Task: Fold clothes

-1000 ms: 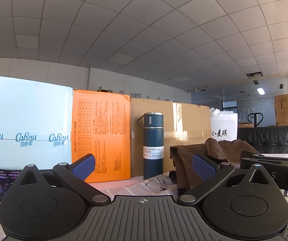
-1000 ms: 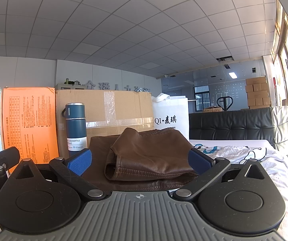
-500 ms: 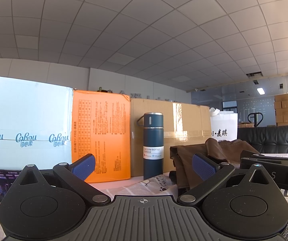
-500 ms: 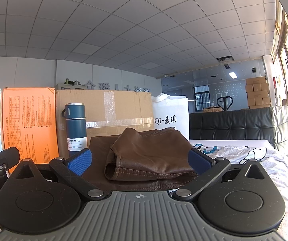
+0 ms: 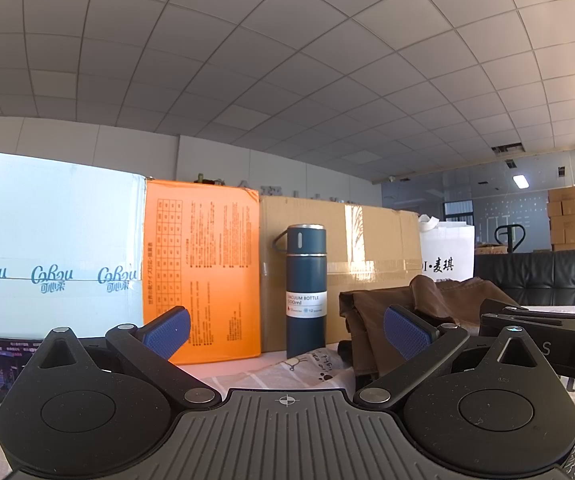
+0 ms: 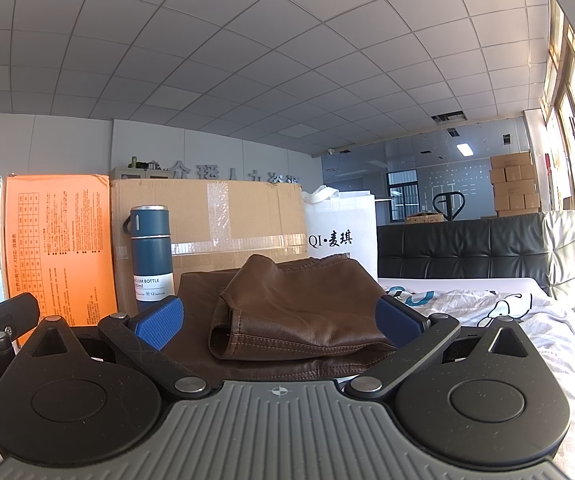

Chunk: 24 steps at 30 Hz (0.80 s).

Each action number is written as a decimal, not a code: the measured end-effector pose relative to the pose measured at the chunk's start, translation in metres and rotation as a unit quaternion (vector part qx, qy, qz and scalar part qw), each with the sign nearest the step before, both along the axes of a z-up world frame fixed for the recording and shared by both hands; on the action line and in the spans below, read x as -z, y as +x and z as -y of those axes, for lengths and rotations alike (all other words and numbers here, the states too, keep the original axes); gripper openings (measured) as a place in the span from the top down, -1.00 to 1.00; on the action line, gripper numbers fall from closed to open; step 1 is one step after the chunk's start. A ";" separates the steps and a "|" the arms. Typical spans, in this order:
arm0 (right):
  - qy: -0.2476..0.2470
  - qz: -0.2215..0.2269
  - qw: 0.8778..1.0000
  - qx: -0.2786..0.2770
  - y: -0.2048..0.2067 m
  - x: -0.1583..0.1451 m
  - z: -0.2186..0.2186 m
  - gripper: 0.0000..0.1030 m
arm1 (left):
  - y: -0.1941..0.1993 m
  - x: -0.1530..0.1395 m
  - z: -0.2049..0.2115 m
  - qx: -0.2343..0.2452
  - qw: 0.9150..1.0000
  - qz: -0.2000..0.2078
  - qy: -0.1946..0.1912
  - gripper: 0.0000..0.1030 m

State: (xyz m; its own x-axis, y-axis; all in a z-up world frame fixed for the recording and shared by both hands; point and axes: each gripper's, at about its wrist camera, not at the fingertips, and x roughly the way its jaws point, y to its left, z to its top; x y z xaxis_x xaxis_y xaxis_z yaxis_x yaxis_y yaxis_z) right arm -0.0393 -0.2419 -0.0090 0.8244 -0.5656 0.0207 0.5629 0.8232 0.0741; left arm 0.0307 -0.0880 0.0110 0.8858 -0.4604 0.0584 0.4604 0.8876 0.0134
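Left gripper [image 5: 287, 330] and right gripper [image 6: 279, 320] both spread wide, gripping nothing, low before folded brown leather garment [image 6: 299, 312] on printed sheet [image 6: 487, 304]

Office doubling as storeroom. Grid of white suspended ceiling tiles [image 6: 247, 60] overhead. Ahead of the claws, large taped brown cardboard box [image 6: 223, 220]; far right, black tufted leather sofa [image 6: 459, 248], stacked cardboard cartons [image 6: 513, 184], hand pallet truck [image 6: 449, 204].
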 end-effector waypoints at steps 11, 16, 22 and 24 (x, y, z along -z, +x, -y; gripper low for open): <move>0.000 0.000 1.000 0.000 0.000 0.000 0.000 -1.00 | 0.000 0.001 0.001 -0.001 1.000 0.001 0.000 -1.00; 0.000 0.000 1.000 0.000 0.000 0.000 0.000 -1.00 | 0.000 0.001 0.001 0.000 1.000 0.002 0.000 -1.00; 0.000 0.000 1.000 0.000 0.000 0.000 0.000 -1.00 | 0.000 0.001 0.001 -0.001 1.000 0.003 0.001 -1.00; 0.001 0.000 1.000 0.000 0.000 0.000 0.000 -1.00 | -0.001 0.000 0.001 -0.001 1.000 0.004 0.001 -1.00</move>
